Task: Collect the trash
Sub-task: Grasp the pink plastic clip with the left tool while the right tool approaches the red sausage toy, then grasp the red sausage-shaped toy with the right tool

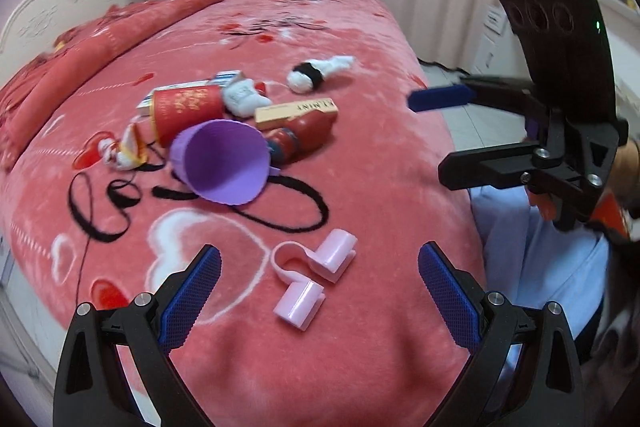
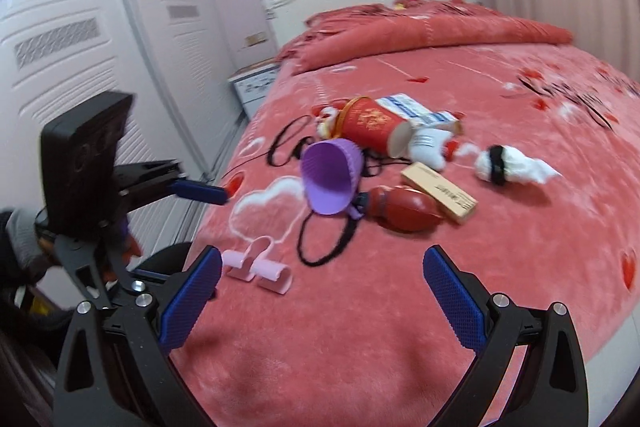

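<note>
Lying mid-bed, the trash pile (image 1: 240,119) centres on a tipped purple cup (image 1: 224,163) that hides part of a red bottle (image 2: 404,209) (labels too blurred to read). Both tools — left gripper (image 1: 320,301) and right gripper (image 2: 322,301) — gape wide, empty, touching nothing.

Left tongs (image 1: 319,291): jaws spread wide, nothing between the blue pads (image 1: 192,301). Right tongs (image 2: 322,297): same, wide apart and empty. Both held level, pointing forward, well apart; each shows side-on in the other's view, off its outer side.
</note>
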`<action>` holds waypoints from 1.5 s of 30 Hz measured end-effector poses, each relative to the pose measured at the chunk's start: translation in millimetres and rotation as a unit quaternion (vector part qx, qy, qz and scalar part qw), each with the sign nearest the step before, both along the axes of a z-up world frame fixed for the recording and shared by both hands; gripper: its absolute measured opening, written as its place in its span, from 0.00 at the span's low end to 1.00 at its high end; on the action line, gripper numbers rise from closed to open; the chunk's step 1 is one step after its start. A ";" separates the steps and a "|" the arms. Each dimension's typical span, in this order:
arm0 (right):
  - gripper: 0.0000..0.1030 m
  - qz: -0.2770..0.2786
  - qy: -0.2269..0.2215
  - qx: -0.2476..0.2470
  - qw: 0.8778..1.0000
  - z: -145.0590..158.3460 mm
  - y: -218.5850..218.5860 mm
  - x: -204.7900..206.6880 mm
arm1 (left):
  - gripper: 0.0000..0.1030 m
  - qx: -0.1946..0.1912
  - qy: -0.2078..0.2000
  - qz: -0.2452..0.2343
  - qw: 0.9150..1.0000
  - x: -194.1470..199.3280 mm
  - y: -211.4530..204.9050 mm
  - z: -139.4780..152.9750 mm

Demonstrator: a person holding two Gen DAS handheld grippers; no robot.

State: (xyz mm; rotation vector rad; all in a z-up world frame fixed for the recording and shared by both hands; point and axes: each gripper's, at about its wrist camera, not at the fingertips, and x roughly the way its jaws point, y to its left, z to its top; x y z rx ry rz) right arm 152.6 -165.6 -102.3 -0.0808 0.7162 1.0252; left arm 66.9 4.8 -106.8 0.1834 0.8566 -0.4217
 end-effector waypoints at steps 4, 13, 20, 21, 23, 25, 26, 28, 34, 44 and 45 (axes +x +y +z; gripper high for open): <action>0.96 0.018 -0.019 -0.003 1.000 -6.8 5.8 -1.0 | 0.95 -0.011 0.014 -0.015 1.000 5.0 3.1 -10.4; 0.96 0.010 -0.026 -0.059 0.998 -20.5 10.2 4.7 | 0.64 -0.004 0.041 -0.037 0.998 6.3 4.7 -31.0; 0.96 0.020 -0.015 -0.056 0.998 -24.0 8.5 14.2 | 0.41 -0.033 0.052 -0.030 0.998 8.8 18.6 -35.6; 0.96 0.020 -0.018 -0.058 0.998 -24.1 9.5 15.4 | 0.41 -0.036 0.056 -0.030 0.997 10.8 20.1 -36.1; 0.96 0.027 -0.017 -0.057 0.998 -23.8 11.8 21.2 | 0.41 -0.046 0.063 -0.033 0.996 14.0 22.8 -37.1; 0.92 0.035 -0.023 -0.060 0.997 -24.0 16.1 25.9 | 0.32 -0.052 0.063 -0.034 0.996 14.6 25.5 -35.9; 0.84 0.046 -0.025 -0.064 0.997 -24.5 19.0 29.3 | 0.30 -0.059 0.067 -0.036 0.995 17.2 26.4 -34.5; 0.76 0.062 -0.034 -0.078 0.994 -26.5 25.1 35.3 | 0.30 -0.058 0.070 -0.034 0.995 22.2 28.0 -33.8; 0.68 0.086 -0.079 -0.107 0.987 -29.2 34.4 61.3 | 0.30 -0.062 0.068 -0.043 0.995 39.8 29.6 -26.5; 0.55 0.187 -0.130 -0.173 0.958 -44.8 56.7 96.5 | 0.30 -0.052 0.078 -0.081 0.992 73.7 32.2 -23.3; 0.53 0.197 -0.129 -0.177 0.955 -47.3 59.2 98.7 | 0.30 -0.053 0.081 -0.081 0.992 75.8 33.0 -25.3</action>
